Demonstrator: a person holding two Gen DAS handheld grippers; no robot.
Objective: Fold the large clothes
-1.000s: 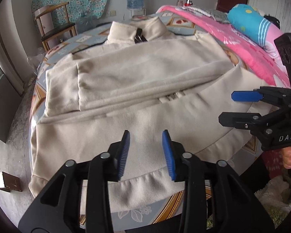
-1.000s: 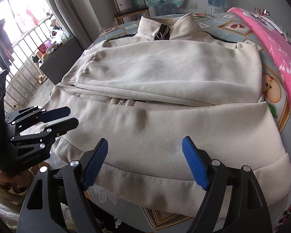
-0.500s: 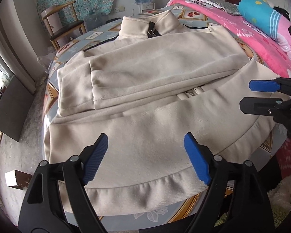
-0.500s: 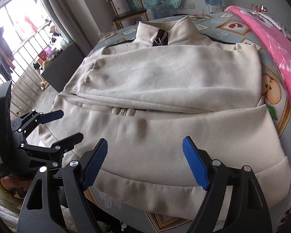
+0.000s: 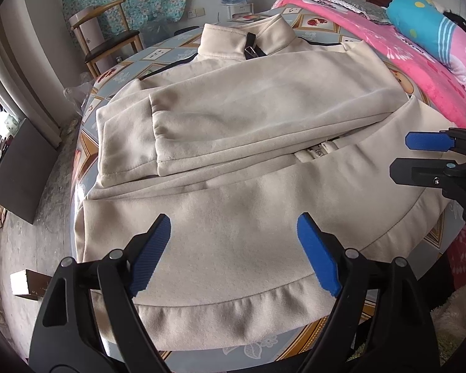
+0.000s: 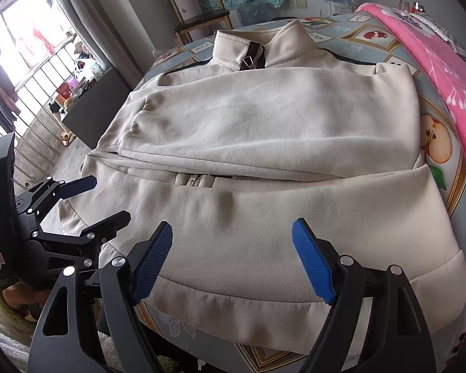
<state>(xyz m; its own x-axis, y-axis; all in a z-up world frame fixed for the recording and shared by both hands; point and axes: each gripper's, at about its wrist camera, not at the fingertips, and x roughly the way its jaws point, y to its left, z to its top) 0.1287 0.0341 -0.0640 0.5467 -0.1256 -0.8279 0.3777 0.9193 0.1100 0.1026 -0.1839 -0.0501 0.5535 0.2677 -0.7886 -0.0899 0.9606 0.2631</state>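
While the cream jacket point(image 5: 248, 161) lies flat on the patterned tablecloth point(image 6: 372, 35), sleeves folded across its chest and collar at the far side, the left gripper point(image 5: 233, 248) hangs over the hem near its left corner (blue pads spread wide, gripping nothing). Toward the hem's other end, the right gripper point(image 6: 231, 256) stands equally spread, also empty.

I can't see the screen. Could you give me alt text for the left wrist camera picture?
A beige jacket lies on a round table, sleeves folded across its front, collar at the far side. The left gripper hovers open over the near hem with nothing between its blue fingers; the right gripper shows at the right edge, also open.
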